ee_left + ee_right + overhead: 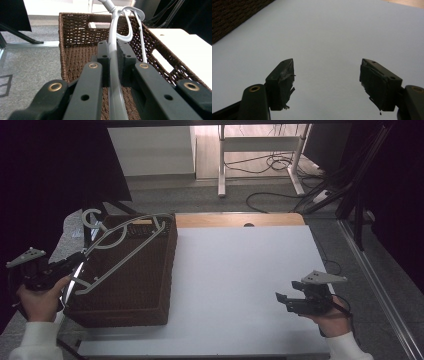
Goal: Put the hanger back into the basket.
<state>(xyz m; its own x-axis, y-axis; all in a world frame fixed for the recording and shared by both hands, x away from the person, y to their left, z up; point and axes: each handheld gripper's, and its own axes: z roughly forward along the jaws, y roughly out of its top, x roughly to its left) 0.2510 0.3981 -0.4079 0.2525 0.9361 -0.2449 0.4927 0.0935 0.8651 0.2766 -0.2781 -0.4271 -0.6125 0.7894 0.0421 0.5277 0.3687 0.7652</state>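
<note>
left gripper (113, 53) fingers clamp grey hanger (127, 245) over wicker basket (150, 285) – right gripper (327, 85) fingers wide apart.

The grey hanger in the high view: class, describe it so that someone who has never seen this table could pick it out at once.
Start at the white table and go to its left edge, where a dark brown woven basket stands. Across the basket's open top lies the hanger, its lower end clamped in the left gripper. It is the one pale grey thing there, thin and triangular with a curled hook at its far end.
</note>
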